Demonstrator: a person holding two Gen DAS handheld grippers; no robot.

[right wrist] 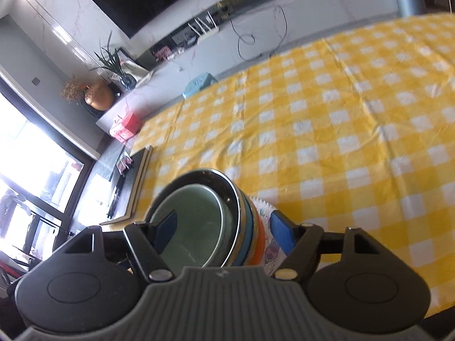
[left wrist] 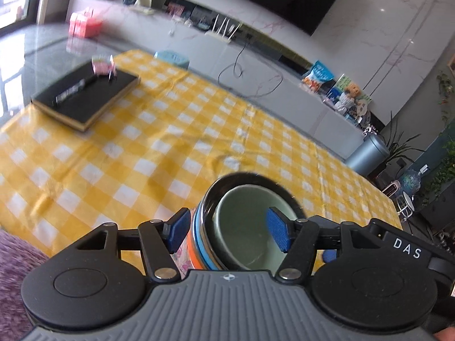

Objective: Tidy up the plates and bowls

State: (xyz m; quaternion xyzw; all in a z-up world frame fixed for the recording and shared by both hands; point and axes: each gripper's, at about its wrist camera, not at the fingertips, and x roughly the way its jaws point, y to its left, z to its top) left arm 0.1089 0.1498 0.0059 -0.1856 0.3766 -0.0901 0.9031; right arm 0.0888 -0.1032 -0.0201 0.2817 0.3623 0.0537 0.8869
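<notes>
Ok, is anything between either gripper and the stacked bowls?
Nothing visible. The left gripper and right gripper each straddle the rim of the bowl stack, one pad inside the green bowl, one outside, jaws open and not pressing.

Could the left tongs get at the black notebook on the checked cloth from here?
Probably yes: the left tongs stand open astride the bowl stack's rim, and only bare tablecloth lies before the notebook.

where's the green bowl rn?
The green bowl sits innermost in the bowl stack at the tablecloth's near edge, low-centre in both wrist views, straddled by both open grippers.
</notes>
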